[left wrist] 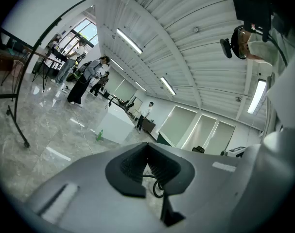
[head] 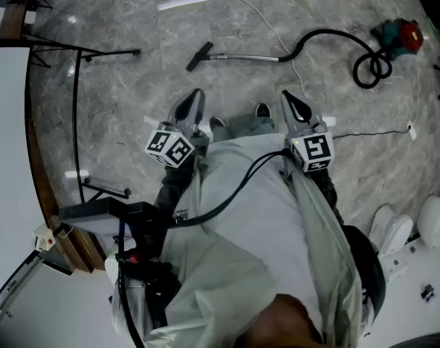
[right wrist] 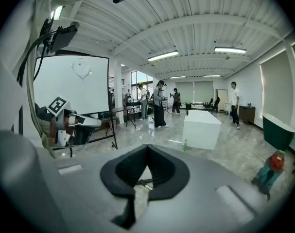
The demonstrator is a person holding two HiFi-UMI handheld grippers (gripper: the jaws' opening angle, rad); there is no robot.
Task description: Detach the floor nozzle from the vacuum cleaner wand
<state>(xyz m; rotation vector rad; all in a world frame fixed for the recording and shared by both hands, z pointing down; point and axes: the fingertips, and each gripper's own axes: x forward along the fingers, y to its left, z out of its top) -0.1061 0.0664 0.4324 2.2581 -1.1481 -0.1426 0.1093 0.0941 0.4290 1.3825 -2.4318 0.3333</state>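
The vacuum cleaner lies on the marble floor ahead of me. Its black floor nozzle sits on the end of the silver wand. A black hose curls to the red and teal body. My left gripper and right gripper are held at waist height, well short of the vacuum, both shut and holding nothing. In the right gripper view a bit of the wand shows through the gap under the closed jaws. The left gripper view shows a loop of hose the same way.
A white screen on a black stand stands at the left. A thin white cable crosses the floor by the wand. White objects sit at the lower right. A white block table and several people stand far off.
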